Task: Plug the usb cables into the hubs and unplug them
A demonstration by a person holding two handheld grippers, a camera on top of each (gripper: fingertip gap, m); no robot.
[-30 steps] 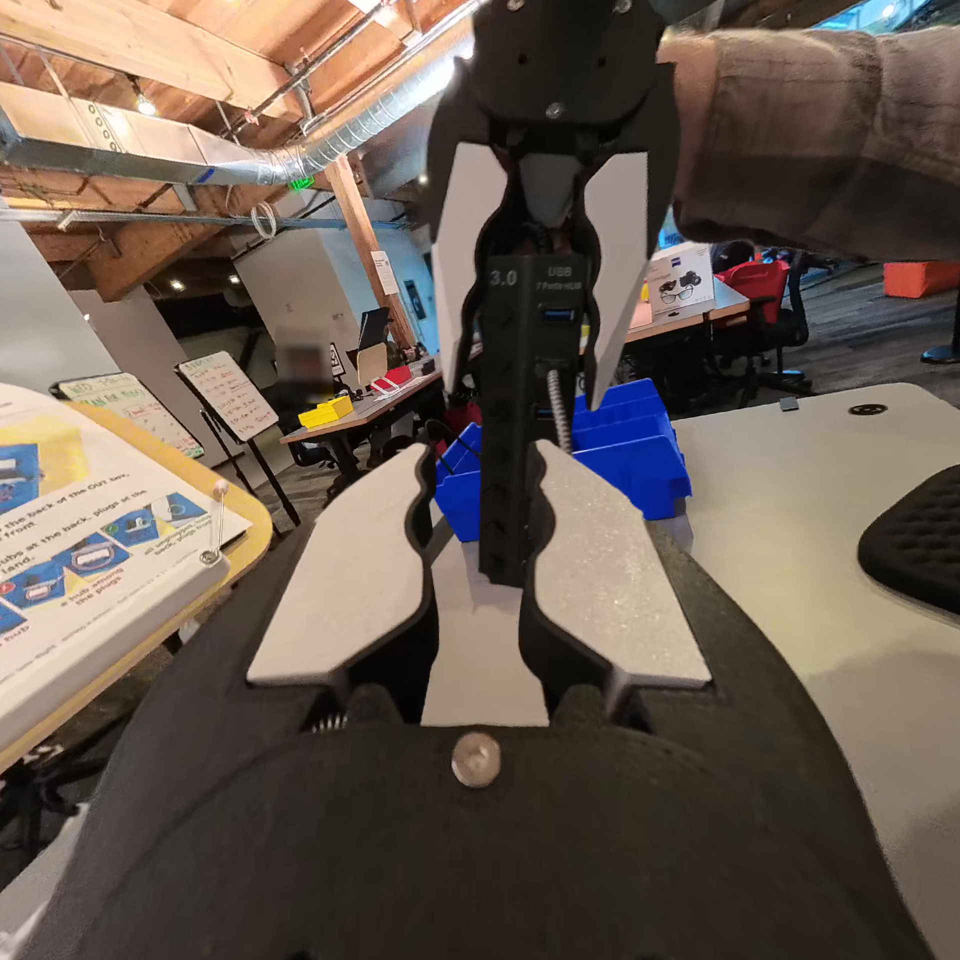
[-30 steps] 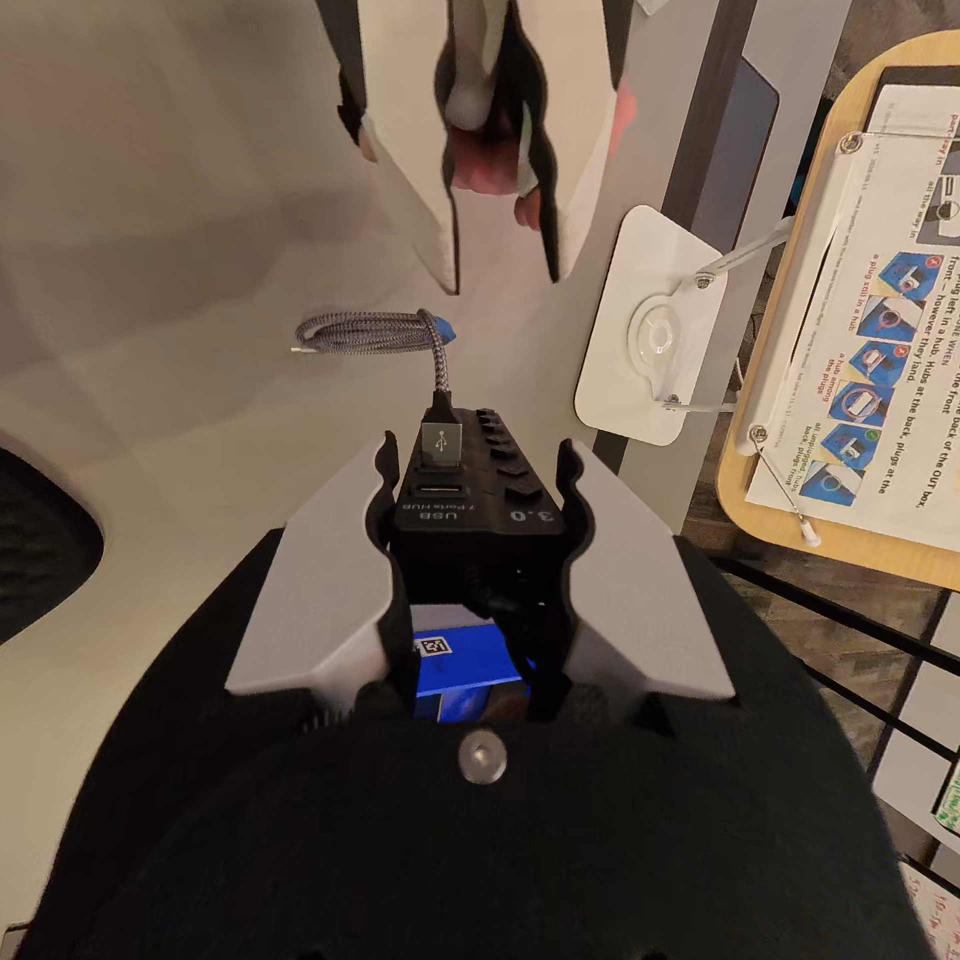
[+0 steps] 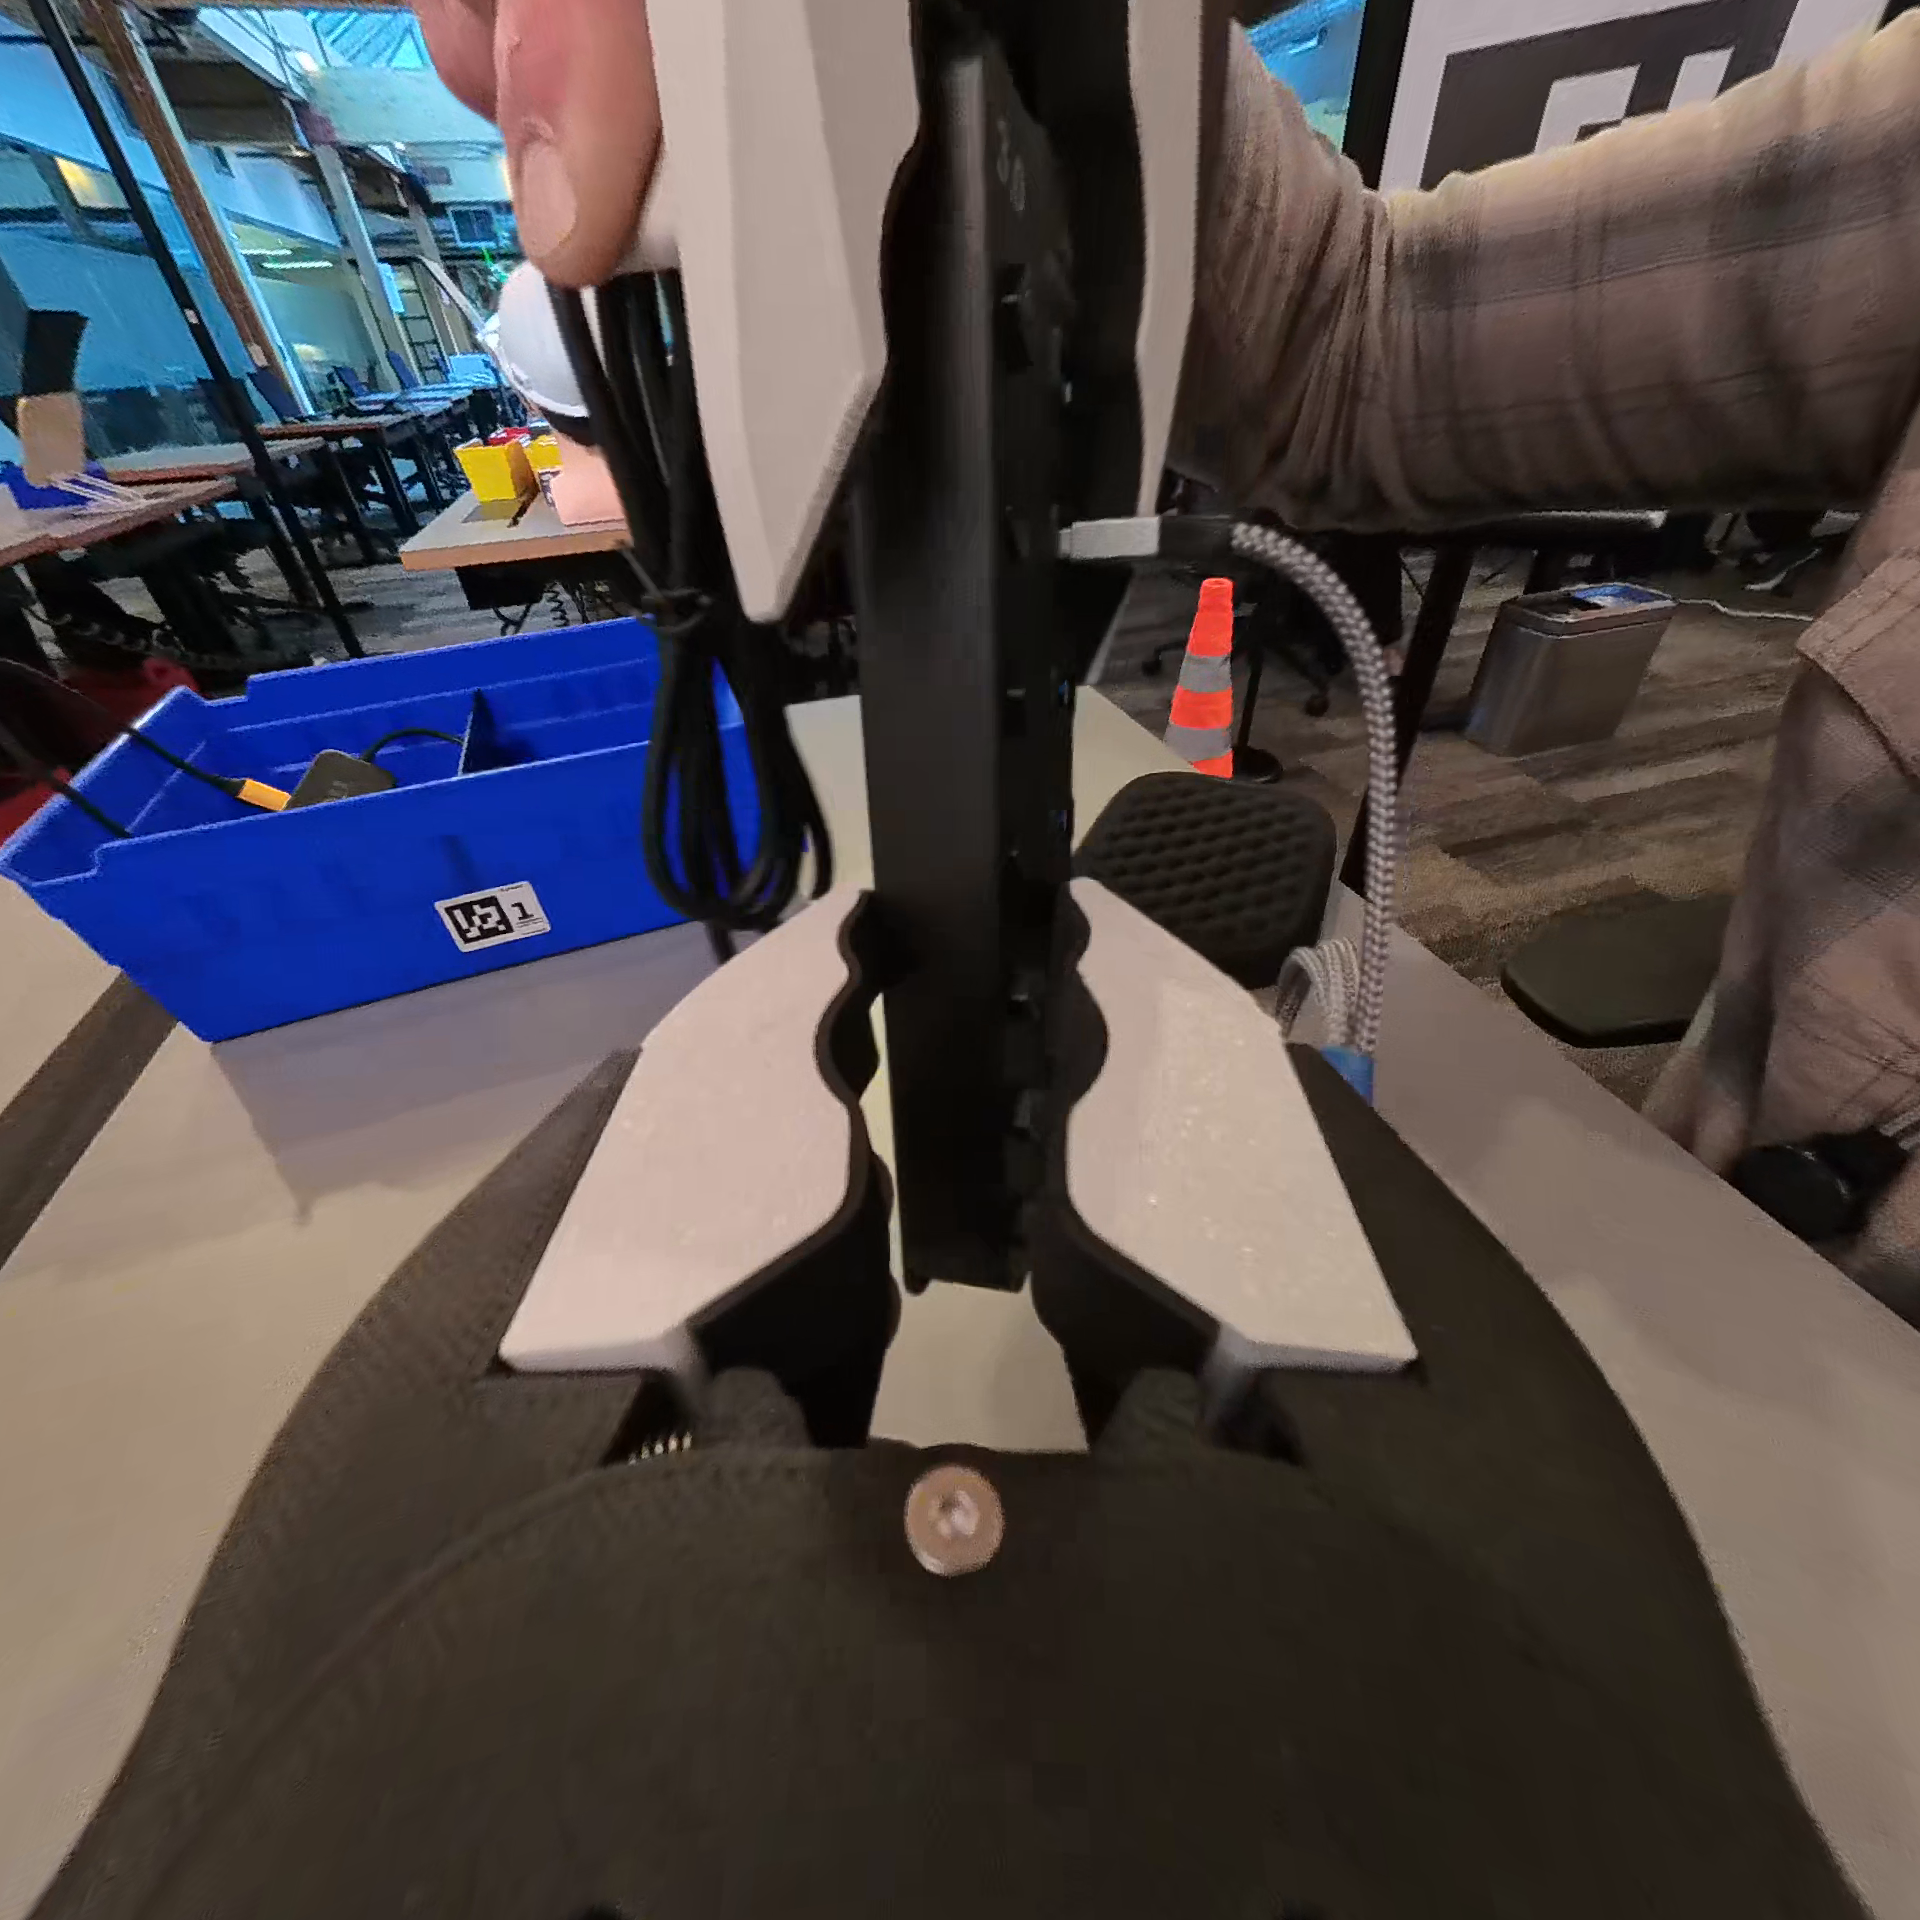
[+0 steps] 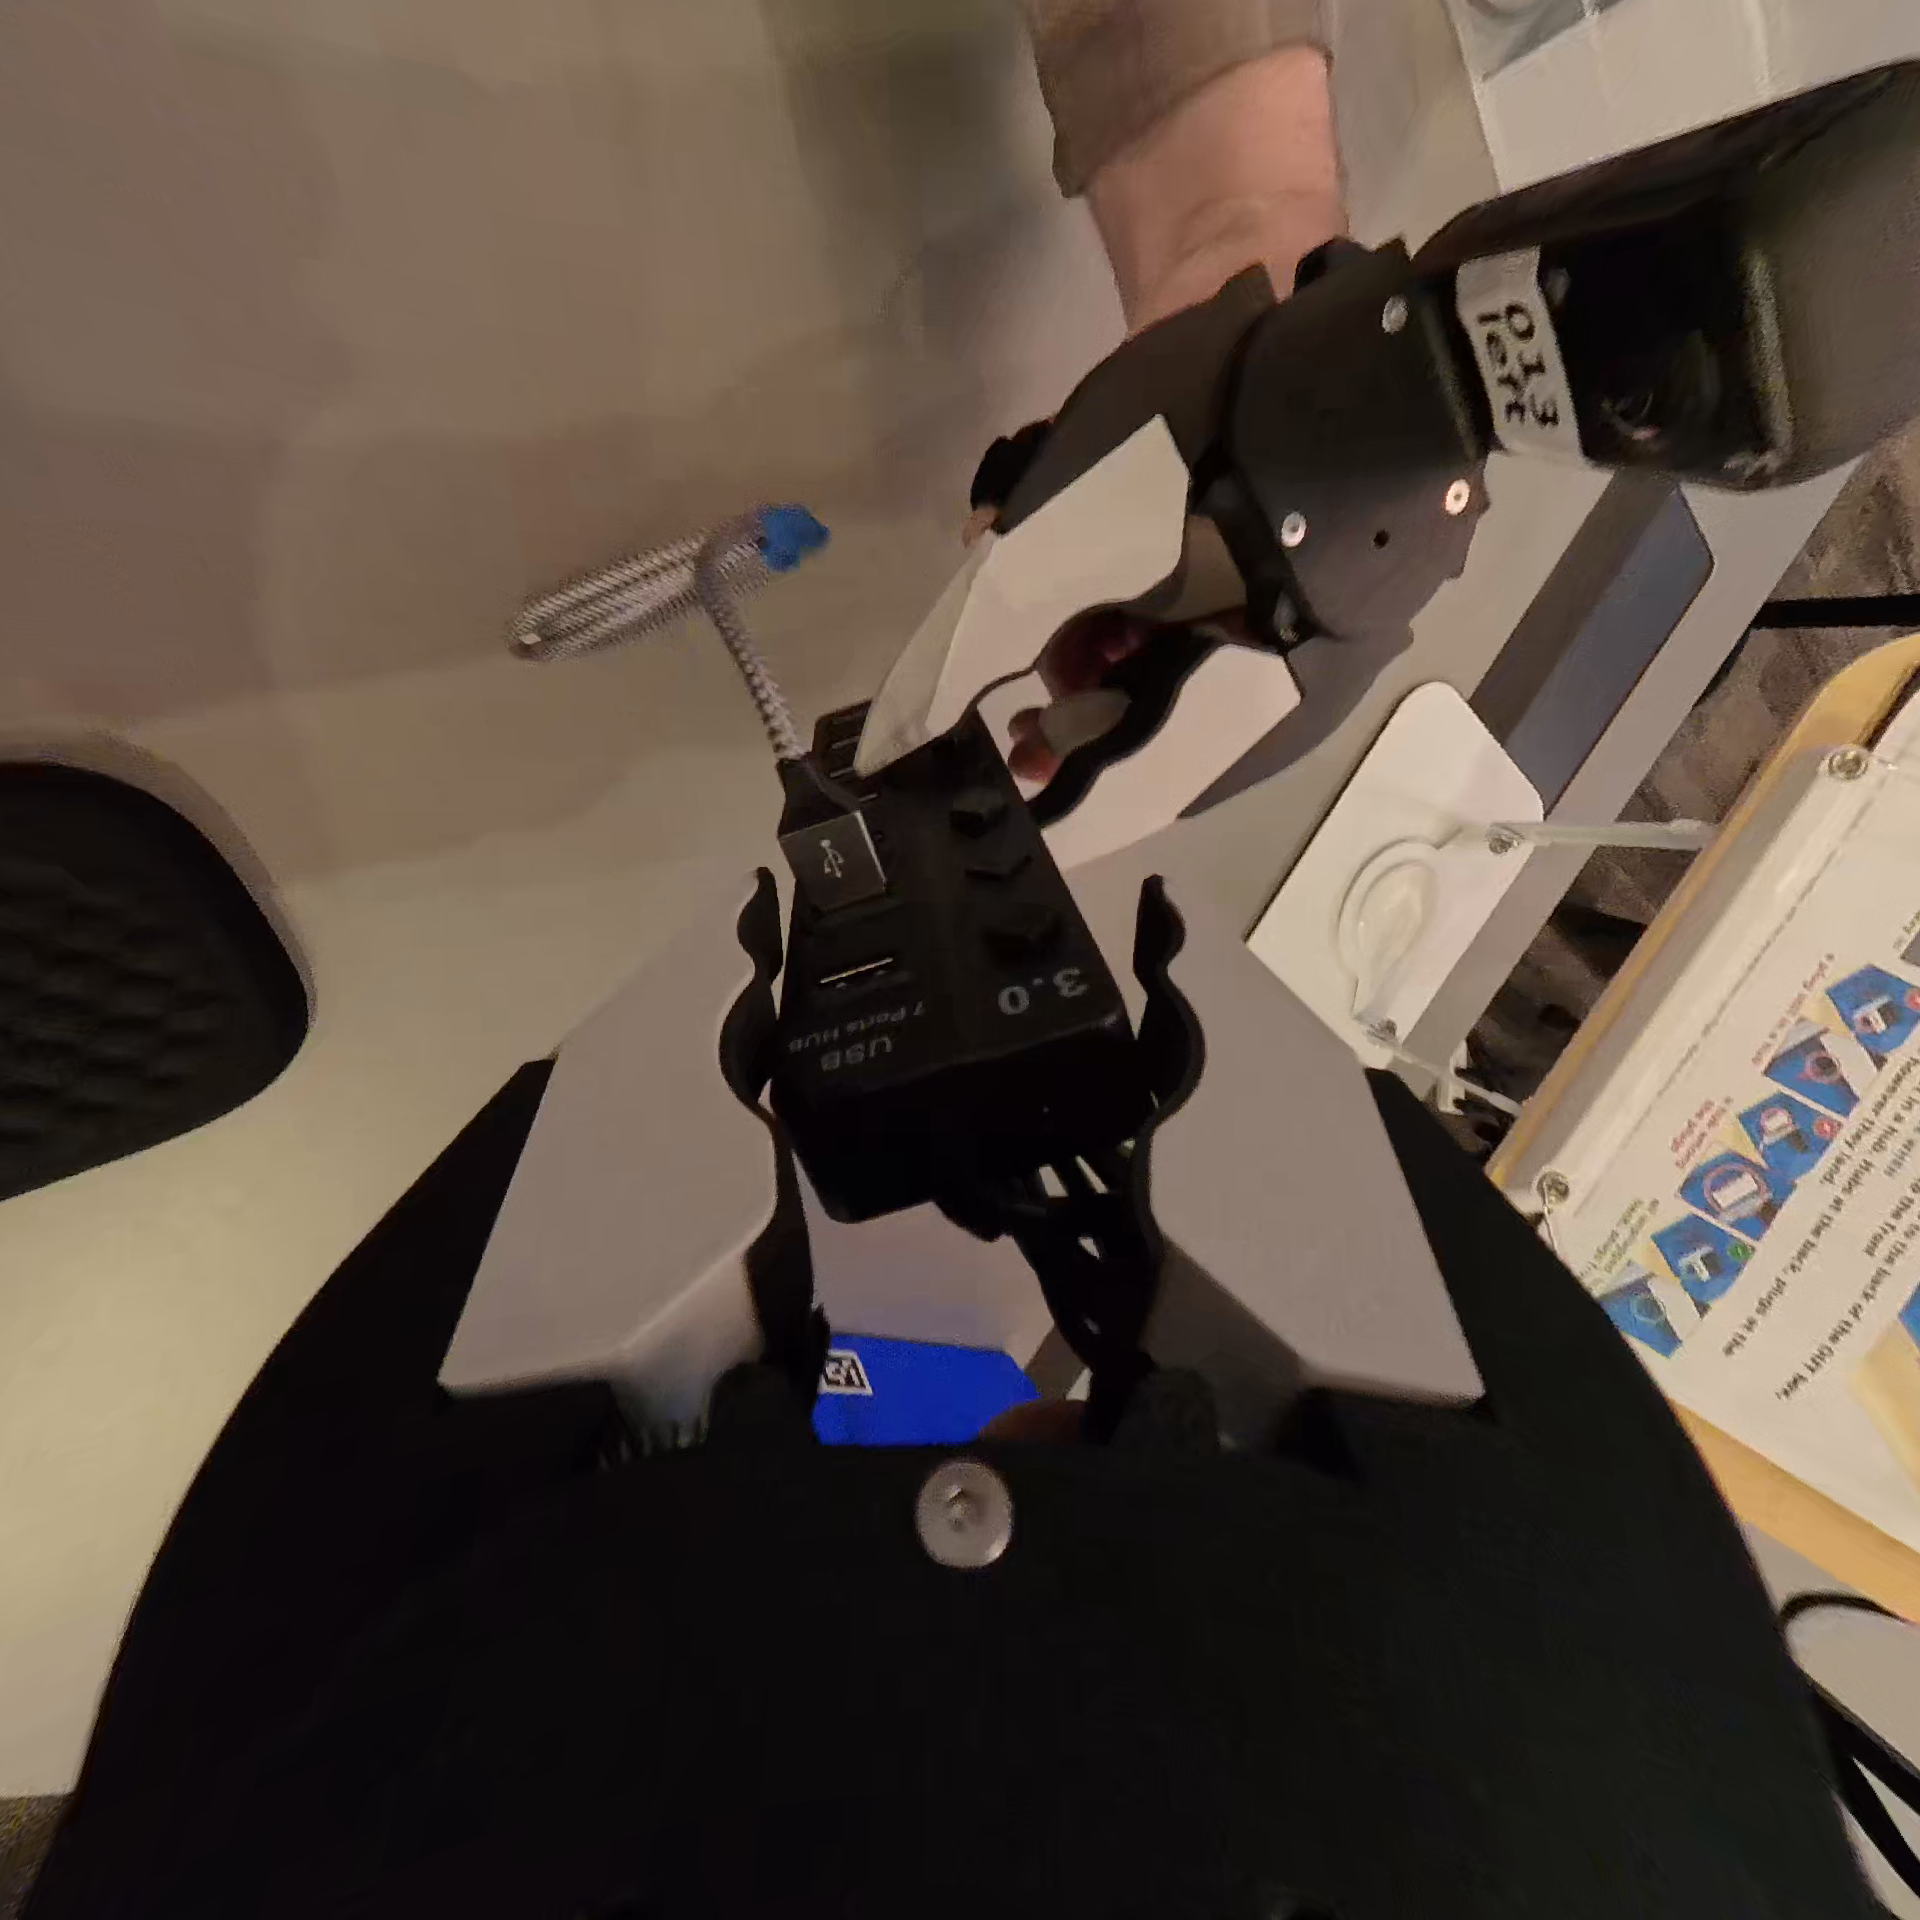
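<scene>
A black USB hub [image 3: 966, 790] is held in the air between both grippers, edge-on in the left wrist view. My left gripper [image 3: 971, 914] is shut on its lower end. My right gripper [image 4: 956, 904] is shut on the labelled end of the hub [image 4: 935, 987] and comes in from above in the left wrist view [image 3: 966, 520]. A silver USB plug [image 4: 836, 862] on a braided grey cable [image 3: 1371, 748] sits in the second port from that end. The cable's coil [image 4: 623, 613] with a blue tie lies on the table. The hub's own black cord [image 3: 717, 779] hangs looped.
A blue bin [image 3: 364, 894] with another hub and an orange-tipped cable stands at the back left of the white table [image 3: 208, 1299]. A black mesh pad [image 3: 1205, 862] lies right of it. An instruction board [image 4: 1766, 1143] and a white plate stand [image 4: 1403, 883] are beside the table. A person's sleeve [image 3: 1558, 364] crosses the upper right. Some 4 cm of space lies between my two pairs of fingers.
Both grippers have turned with the hub, which now shows edge-on to the left camera. In the right view the left gripper swung from the top to the upper right. The plug stays in.
</scene>
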